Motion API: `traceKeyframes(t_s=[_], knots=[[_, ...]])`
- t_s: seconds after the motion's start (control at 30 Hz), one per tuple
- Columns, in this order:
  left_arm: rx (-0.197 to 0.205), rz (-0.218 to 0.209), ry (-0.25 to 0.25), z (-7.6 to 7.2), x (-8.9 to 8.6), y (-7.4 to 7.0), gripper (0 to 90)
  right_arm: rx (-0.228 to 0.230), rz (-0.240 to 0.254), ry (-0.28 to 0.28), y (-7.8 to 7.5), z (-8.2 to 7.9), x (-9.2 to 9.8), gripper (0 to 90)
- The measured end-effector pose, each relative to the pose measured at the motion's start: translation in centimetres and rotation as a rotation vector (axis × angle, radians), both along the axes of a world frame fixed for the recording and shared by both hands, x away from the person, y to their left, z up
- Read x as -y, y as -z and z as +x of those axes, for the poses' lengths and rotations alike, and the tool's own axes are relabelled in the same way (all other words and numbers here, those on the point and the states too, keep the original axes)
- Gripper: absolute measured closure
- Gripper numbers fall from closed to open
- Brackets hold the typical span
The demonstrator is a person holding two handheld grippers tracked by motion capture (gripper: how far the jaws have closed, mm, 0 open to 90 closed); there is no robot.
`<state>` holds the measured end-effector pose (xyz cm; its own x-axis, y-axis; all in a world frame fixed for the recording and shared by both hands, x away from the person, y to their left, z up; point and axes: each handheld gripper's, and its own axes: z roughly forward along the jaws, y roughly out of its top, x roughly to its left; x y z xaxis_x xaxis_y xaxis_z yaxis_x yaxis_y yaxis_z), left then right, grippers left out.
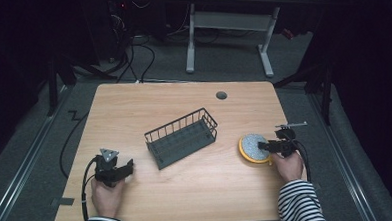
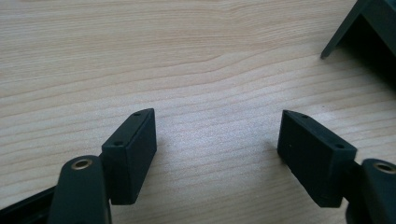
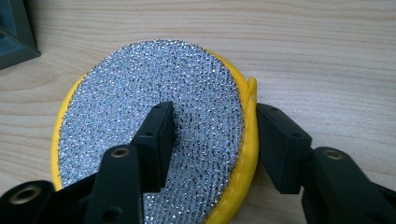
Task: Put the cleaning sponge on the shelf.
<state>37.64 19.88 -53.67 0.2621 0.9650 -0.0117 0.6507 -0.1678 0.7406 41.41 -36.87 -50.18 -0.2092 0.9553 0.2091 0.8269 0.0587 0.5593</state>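
A round scouring sponge [image 1: 250, 144] with a silver mesh top and a yellow rim lies flat at the table's right. My right gripper [image 1: 263, 146] is open at its right edge. In the right gripper view one jaw rests on the sponge's [image 3: 140, 84] mesh top and the other stands just outside the yellow rim, so the right gripper [image 3: 215, 111] straddles the edge. My left gripper [image 1: 129, 166] sits low at the table's front left, open, with bare wood between its jaws in the left gripper view [image 2: 217, 114].
A dark wire basket [image 1: 182, 136] stands empty at the middle of the wooden table [image 1: 148, 102], and its corner [image 2: 369, 23] lies ahead of the left gripper. A cable hole [image 1: 221, 95] is near the far edge. Beyond stand a white-legged desk [image 1: 227, 21] and floor cables.
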Motion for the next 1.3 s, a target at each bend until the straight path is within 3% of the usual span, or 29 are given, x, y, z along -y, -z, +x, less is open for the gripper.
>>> traceKeyframes(t_s=[0.17,0.4,0.53,0.8,1.3], knots=[[0.002,0.001,-0.001,0.0,0.1,0.0,28.9,-0.024,-0.003,-0.024,-0.2,0.3,-0.2,61.4],[0.002,0.001,0.0,0.0,0.1,0.0,28.9,-0.017,-0.021,-0.061,-0.5,0.3,-0.5,77.3],[0.002,0.0,0.0,0.0,0.1,0.0,28.8,-0.018,-0.038,-0.078,-0.7,0.3,-0.8,78.9],[0.001,-0.001,0.001,0.0,0.1,0.0,28.7,0.021,0.002,-0.1,-1.3,0.0,-0.8,79.8],[0.001,-0.002,0.003,0.0,0.1,0.0,28.7,0.118,0.0,-0.156,-4.5,-0.8,-1.5,80.0]])
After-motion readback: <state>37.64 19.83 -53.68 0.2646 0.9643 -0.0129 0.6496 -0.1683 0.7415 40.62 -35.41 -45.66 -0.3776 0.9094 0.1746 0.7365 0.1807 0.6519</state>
